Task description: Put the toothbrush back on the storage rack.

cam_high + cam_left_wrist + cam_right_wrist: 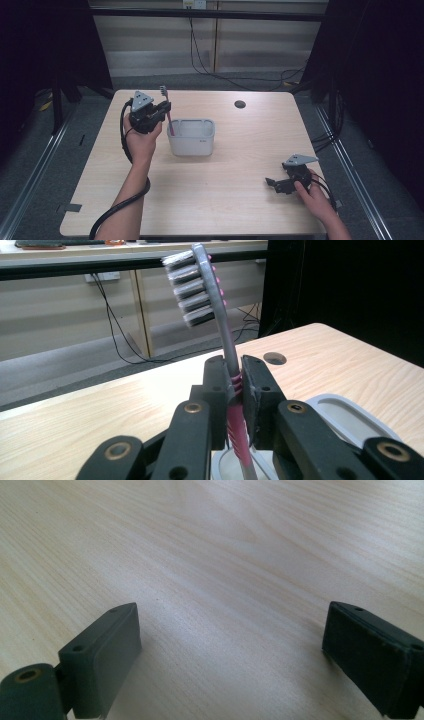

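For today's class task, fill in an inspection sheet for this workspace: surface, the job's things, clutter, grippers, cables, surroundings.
Surface: light wooden table with a round dark hole near its far edge.
Job's things: pink and grey toothbrush, bristle head up, lower end inside the grey holder cup that stands mid-table.
Clutter: nothing seen.
Grippers: left gripper is shut on the toothbrush's neck, beside the cup's left edge; right gripper is open, nothing between its jaws, low over the table near the right front corner.
Cables: a black cable trails from the left gripper along the forearm; thin cables run across the floor behind the table.
Surroundings: dark curtains at both sides, pale wall panels behind.
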Tool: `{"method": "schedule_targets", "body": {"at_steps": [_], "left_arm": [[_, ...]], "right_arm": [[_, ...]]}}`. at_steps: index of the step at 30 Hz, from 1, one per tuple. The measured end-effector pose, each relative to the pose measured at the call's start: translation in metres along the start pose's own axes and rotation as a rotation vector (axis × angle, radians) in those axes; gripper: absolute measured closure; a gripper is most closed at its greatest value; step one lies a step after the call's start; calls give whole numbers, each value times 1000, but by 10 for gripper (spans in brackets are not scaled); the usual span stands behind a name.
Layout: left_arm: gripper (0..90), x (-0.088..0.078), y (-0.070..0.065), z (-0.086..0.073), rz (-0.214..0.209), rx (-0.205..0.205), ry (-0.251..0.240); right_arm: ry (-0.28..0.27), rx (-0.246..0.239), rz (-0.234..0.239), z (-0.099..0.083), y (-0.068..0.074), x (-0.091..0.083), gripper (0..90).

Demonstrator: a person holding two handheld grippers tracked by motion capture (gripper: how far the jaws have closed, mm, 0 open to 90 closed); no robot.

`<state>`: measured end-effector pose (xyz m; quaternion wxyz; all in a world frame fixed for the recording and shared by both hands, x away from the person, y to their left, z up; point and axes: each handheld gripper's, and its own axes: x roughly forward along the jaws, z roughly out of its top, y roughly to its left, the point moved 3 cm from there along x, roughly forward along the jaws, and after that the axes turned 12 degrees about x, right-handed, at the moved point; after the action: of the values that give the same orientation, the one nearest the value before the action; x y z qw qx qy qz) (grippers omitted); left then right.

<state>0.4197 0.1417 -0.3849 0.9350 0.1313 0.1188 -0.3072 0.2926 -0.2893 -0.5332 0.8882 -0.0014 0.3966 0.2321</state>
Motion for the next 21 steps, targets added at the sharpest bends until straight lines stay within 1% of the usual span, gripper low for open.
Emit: {"method": "schedule_targets", "body": {"at_steps": [5,6,13,15,16,17,21], "left_arm": [[814,-2,-2,-6,1,-5,4],[815,-3,-3,-7,-1,0,7],[814,-5,-6,-12,-8,0,11],[814,-6,-6,-13,-11,7,17],[814,-6,-7,-14,-12,1,13],[814,-7,-7,-15,-14,8,14],[813,-7,-8,-19,-17,6,24]], "right_arm": [[0,0,0,0,0,0,81],[0,0,0,0,0,0,81],[0,0,0,0,0,0,81],[0,-1,0,0,0,0,81],[0,0,0,0,0,0,81],[-1,-2,0,0,0,0,81],[0,0,0,0,0,0,81]]}}
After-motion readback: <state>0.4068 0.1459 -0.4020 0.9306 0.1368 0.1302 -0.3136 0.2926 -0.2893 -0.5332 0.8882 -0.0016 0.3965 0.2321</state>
